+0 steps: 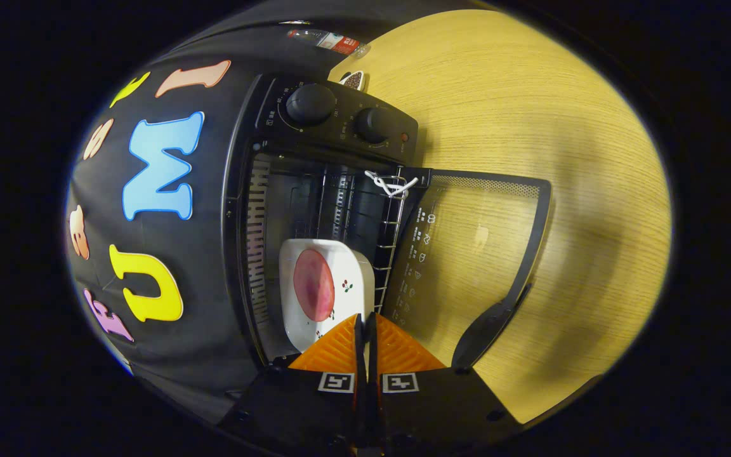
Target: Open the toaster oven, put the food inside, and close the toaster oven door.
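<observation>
Tongs (365,320) closed, tips together with a thin slit between, empty, just short of the plate (353,279). Oven (315,190) seen rotated a quarter turn, its top toward 9 o'clock, on a wooden table (530,95). Door (473,241) open, swung out toward 3 o'clock and lying flat over the table, glass panel printed with small icons, handle (492,324) at its far edge, toward 5 o'clock of the tips. Plate inside the oven mouth on the wire rack (391,247), white with small cherry prints, its near corner just ahead of the tips toward 11 o'clock. Food (313,284), a round pink slice, flat on the plate. White cord (391,185) knotted on the rack near the hinge corner. Two knobs (310,103) on the control panel at 12 o'clock of the cavity. Bottle (327,39) lying beyond the oven by the table's edge.
</observation>
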{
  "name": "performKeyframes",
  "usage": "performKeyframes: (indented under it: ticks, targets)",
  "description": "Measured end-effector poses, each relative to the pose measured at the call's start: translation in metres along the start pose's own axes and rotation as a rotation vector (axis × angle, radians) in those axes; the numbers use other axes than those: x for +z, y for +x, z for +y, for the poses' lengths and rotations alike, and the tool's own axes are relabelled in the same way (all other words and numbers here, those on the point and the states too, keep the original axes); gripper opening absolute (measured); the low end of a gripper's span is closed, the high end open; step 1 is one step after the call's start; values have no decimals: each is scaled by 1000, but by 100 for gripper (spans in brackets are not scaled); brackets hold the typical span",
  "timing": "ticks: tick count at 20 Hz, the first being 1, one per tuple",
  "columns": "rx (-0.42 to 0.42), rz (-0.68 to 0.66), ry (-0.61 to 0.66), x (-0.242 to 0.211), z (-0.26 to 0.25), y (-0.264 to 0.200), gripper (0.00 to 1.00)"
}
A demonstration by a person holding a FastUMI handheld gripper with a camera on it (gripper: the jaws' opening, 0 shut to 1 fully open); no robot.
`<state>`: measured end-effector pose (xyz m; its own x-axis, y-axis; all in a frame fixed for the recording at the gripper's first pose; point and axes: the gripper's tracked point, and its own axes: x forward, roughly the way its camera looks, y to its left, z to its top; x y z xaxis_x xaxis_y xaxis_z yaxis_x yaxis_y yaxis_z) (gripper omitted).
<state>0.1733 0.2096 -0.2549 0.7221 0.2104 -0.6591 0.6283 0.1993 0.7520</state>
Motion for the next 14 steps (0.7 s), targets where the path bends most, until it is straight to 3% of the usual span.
performKeyframes:
  ticks: [14]
  targets:
    - [-10, -123, 64, 24, 12, 44, 2]
